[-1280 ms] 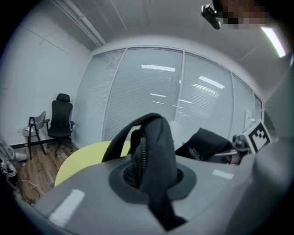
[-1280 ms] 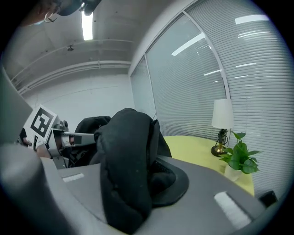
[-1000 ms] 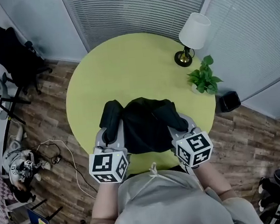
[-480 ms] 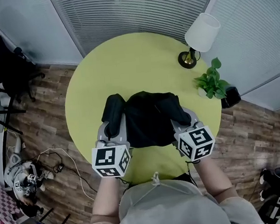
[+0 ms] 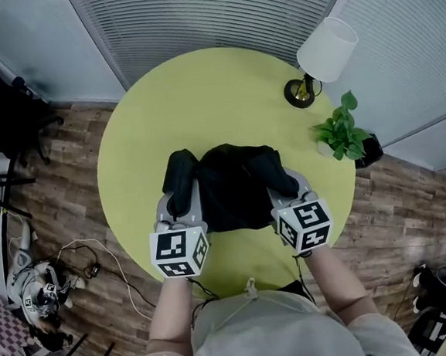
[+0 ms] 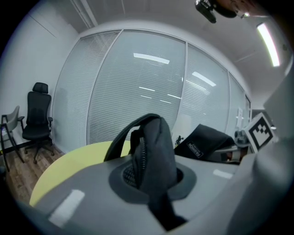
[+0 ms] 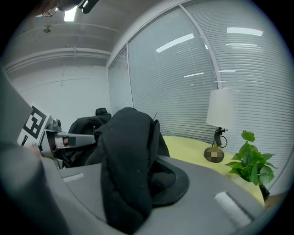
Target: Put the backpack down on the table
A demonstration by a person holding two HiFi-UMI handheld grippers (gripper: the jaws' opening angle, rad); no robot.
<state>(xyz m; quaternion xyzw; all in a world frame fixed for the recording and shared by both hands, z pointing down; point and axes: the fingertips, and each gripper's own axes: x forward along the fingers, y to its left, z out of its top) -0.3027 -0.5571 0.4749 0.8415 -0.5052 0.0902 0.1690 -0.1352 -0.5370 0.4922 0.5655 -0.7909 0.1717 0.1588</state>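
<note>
The black backpack (image 5: 228,190) hangs low over the near half of the round yellow-green table (image 5: 200,98); I cannot tell whether its bottom touches the top. My left gripper (image 5: 180,206) is shut on the left shoulder strap (image 6: 151,151), which bulges up between the jaws. My right gripper (image 5: 286,189) is shut on the right shoulder strap (image 7: 128,156). In the left gripper view the backpack's body (image 6: 206,142) shows at the right, beside the right gripper's marker cube (image 6: 259,131). The left gripper's marker cube (image 7: 34,124) shows in the right gripper view.
A white-shaded lamp (image 5: 324,52) and a small potted plant (image 5: 342,136) stand at the table's far right edge. A black office chair (image 5: 4,115) and loose cables (image 5: 82,248) are on the wooden floor to the left. Glass walls with blinds close off the far side.
Both grippers have carried the backpack forward, farther onto the table and lower. Both grips on the straps are unchanged.
</note>
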